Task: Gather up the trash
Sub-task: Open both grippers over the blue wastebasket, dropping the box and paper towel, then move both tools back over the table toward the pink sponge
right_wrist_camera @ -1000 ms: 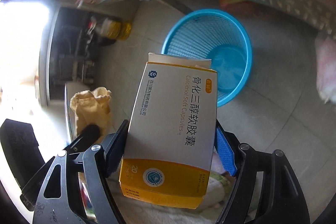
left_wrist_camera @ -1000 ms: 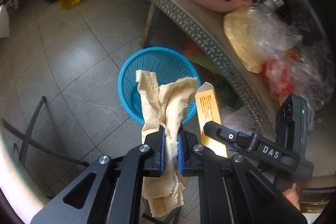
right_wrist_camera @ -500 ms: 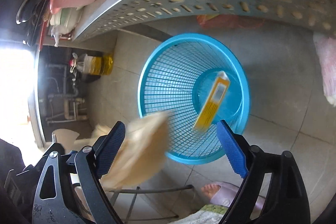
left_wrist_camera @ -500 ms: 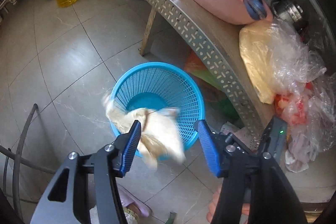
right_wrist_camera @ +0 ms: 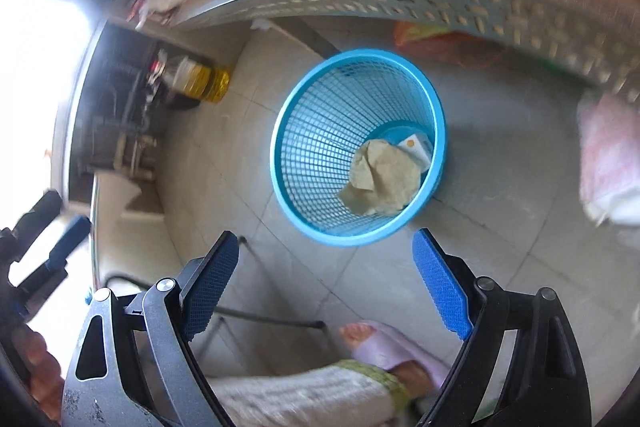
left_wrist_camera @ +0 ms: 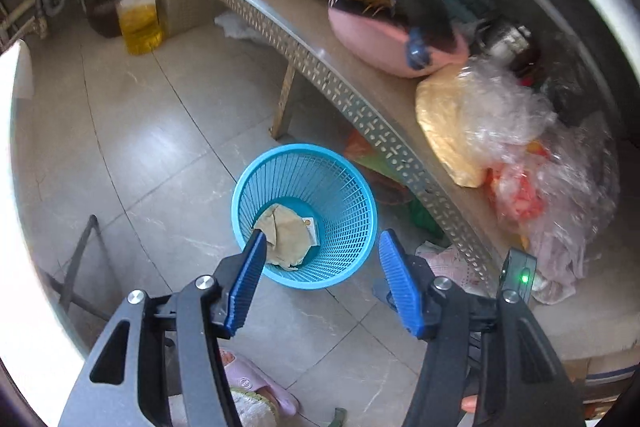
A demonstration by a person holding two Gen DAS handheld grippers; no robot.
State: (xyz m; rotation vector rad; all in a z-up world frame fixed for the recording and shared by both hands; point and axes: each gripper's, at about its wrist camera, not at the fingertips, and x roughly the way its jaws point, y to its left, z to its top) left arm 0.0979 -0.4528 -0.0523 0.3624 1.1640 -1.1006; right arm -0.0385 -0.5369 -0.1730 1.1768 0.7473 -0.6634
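Trash landed: crumpled tan paper point(left_wrist_camera: 286, 233), light and soft, pinch any fold, atop medicine box point(right_wrist_camera: 416, 145) in blue basket point(left_wrist_camera: 362, 203), frame centre; left gripper point(left_wrist_camera: 320, 253) and right gripper point(right_wrist_camera: 326, 263) both spread wide, empty.

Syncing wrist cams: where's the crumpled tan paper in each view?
Left wrist: crumpled tan paper lies in the basket bottom, lower centre, just beyond the left tool's left fingertip.
Right wrist: same paper sits right of centre, partly covering the medicine box.
Shared landmark: blue mesh wastebasket.
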